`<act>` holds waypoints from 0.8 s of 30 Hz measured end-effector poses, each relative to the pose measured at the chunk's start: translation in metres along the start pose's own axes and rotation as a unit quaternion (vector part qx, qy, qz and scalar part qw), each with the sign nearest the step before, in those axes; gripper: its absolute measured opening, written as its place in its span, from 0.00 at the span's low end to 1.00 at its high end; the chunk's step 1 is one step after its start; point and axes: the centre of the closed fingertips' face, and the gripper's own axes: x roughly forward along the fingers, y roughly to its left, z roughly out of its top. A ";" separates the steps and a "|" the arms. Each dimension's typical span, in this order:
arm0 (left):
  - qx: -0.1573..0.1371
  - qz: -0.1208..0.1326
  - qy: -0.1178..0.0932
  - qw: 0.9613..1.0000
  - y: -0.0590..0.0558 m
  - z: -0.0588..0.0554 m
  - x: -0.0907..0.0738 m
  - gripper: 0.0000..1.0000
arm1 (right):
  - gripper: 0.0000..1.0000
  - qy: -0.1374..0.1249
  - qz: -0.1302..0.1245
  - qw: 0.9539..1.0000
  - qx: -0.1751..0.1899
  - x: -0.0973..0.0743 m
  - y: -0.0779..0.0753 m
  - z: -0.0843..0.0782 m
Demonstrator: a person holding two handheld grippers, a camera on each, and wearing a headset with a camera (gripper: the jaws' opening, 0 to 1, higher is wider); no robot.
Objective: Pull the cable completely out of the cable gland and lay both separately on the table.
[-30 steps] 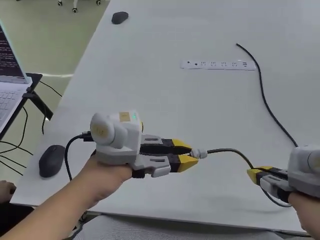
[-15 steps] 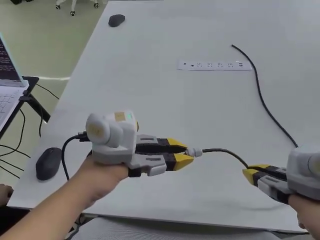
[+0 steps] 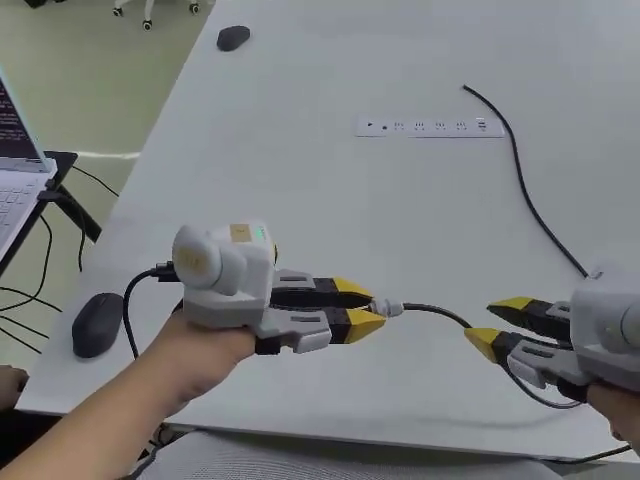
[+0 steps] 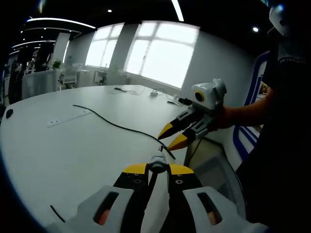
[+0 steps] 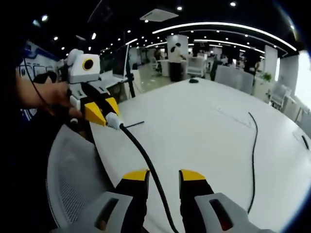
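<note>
Since half a second ago your right gripper [image 3: 497,323] has released: its fingers [image 3: 512,304] now stand wide apart, and the black cable [image 3: 435,312] runs between them unclamped. Your left gripper [image 3: 375,307] has its fingers closed on the cable gland [image 3: 388,308], held above the table [image 3: 300,150] near its front edge. The cable is seated in the gland. A power strip [image 3: 430,127] lies further back on the table
</note>
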 end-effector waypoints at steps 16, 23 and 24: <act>0.008 0.003 0.013 1.000 -0.001 -0.006 0.001 0.15 | 0.10 0.027 0.057 0.981 -0.181 0.035 0.051 0.021; 0.004 0.001 0.024 1.000 0.002 -0.014 0.002 0.15 | 0.02 0.037 0.055 0.979 -0.195 0.042 0.053 0.020; 0.004 0.002 0.024 1.000 0.002 -0.013 0.002 0.15 | 0.02 0.037 0.052 0.979 -0.193 0.042 0.052 0.020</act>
